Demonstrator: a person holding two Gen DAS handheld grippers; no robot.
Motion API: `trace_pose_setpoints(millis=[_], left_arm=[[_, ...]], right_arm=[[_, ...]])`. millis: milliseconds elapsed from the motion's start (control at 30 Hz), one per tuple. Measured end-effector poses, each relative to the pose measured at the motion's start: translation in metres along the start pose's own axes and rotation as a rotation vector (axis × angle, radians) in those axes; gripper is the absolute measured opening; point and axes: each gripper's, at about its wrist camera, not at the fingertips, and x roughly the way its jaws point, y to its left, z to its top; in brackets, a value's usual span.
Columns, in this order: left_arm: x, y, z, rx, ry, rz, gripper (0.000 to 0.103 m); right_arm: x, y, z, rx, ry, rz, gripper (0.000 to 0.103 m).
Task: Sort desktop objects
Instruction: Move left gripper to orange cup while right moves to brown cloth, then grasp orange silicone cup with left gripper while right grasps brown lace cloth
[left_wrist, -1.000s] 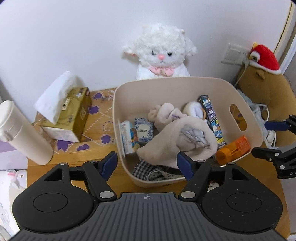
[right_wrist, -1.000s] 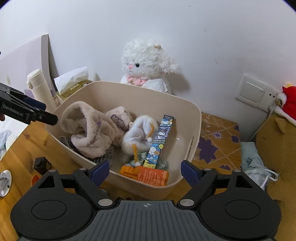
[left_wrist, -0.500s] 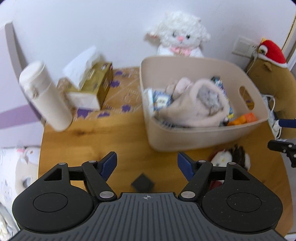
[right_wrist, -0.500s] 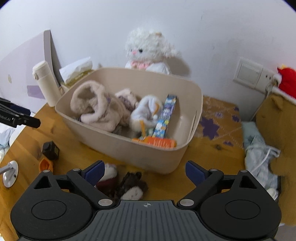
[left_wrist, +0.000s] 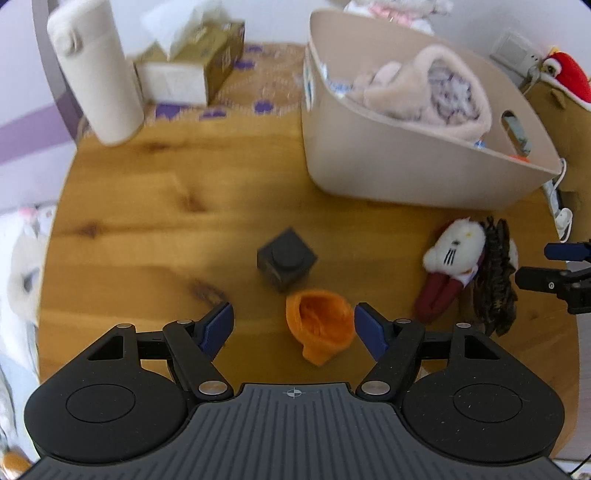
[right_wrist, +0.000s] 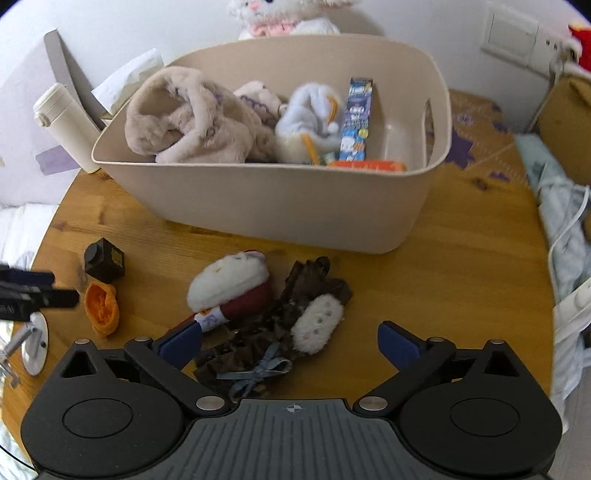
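A beige bin (left_wrist: 399, 162) (right_wrist: 295, 206) holds plush items, a blue box and an orange tube. On the wooden table in front of it lie an orange knit piece (left_wrist: 320, 325) (right_wrist: 102, 306), a black cube (left_wrist: 287, 259) (right_wrist: 105, 259), a white cat plush with red part (left_wrist: 452, 258) (right_wrist: 229, 286) and a dark brown furry piece (left_wrist: 495, 277) (right_wrist: 280, 325). My left gripper (left_wrist: 294, 326) is open, the orange piece between its fingers. My right gripper (right_wrist: 290, 341) is open over the brown piece.
A white flask (left_wrist: 98, 74) (right_wrist: 62, 127) and a tissue box (left_wrist: 192, 55) stand at the back left. A white lamb plush (right_wrist: 284, 14) sits behind the bin. A brown plush (left_wrist: 554, 96) and cloth with cables (right_wrist: 561, 229) lie right. A small metal stand (right_wrist: 33, 341) is at the left edge.
Both grippers have pulled back from the bin and dropped toward the table's front. The loose items in front of the bin have come into view and now sit between the open fingers.
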Motion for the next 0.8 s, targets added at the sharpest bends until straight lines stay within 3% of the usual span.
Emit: trace_pose_setpoints(millis=[167, 500, 700, 800], left_arm=[[0.018, -0.001, -0.004, -0.044, 0.061, -0.019, 0.073], [0.041, -0.008, -0.002, -0.06, 0.103, -0.026, 0.073], [0.051, -0.008, 0.001, -0.051, 0.124, -0.022, 0.07], [0.051, -0.01, 0.002, -0.042, 0.117, -0.033, 0.063]], right_arm=[[0.018, -0.002, 0.001, 0.061, 0.052, -0.001, 0.103], [0.034, -0.011, -0.001, 0.15, 0.087, -0.003, 0.103], [0.039, -0.016, -0.003, 0.18, 0.084, 0.019, 0.094], [0.04, -0.02, -0.005, 0.2, 0.07, 0.052, 0.08]])
